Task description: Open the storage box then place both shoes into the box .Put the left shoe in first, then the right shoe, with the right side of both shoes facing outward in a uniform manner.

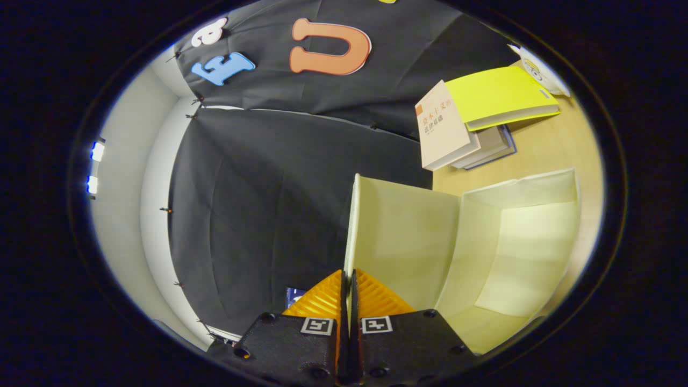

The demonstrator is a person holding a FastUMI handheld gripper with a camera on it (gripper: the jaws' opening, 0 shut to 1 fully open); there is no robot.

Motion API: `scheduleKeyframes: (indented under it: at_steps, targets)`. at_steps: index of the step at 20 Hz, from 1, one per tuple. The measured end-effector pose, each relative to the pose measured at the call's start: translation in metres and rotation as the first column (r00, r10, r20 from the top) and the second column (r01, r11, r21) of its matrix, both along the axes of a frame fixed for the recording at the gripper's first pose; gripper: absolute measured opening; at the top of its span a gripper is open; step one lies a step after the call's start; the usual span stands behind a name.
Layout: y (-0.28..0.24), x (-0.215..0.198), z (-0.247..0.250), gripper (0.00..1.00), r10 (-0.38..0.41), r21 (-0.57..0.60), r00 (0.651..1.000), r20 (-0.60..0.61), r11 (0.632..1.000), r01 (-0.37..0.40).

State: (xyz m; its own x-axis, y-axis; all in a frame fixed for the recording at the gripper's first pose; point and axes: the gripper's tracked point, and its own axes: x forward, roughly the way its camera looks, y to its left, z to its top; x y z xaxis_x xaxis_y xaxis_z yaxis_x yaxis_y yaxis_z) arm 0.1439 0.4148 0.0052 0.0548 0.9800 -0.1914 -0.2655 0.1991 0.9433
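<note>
My gripper (347,279) is shut on the thin edge of the storage box's lid (400,236), a pale cream panel that stands raised just ahead of the fingers. Both fingers press on that edge, one on each side. Beyond the lid to the right, the pale storage box (524,236) stands open, and its inside walls and floor look bare. The view is tilted, so the wooden table (559,150) runs up the right side.
A stack of books (473,123) lies on the table beyond the box, with a bright yellow one (500,94) on top and a beige one leaning at its left. A white object (543,70) sits behind the stack. Black cloth wall and a white wall stand to the left.
</note>
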Motion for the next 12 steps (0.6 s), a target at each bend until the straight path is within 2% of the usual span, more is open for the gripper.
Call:
scheduleKeyframes:
  at_steps: [4,7,9,12]
  targets:
    - [0.042,-0.004,-0.013,0.12,-0.02,-0.078,1.0,0.02,0.997,0.021]
    - [0.053,-0.007,-0.027,0.73,-0.017,-0.144,0.999,0.033,0.989,0.022]
    - [0.046,-0.001,-0.042,0.98,-0.055,-0.207,0.997,0.055,0.976,0.066]
    - [0.015,0.013,-0.056,0.99,-0.126,-0.292,0.987,0.103,0.945,0.151]
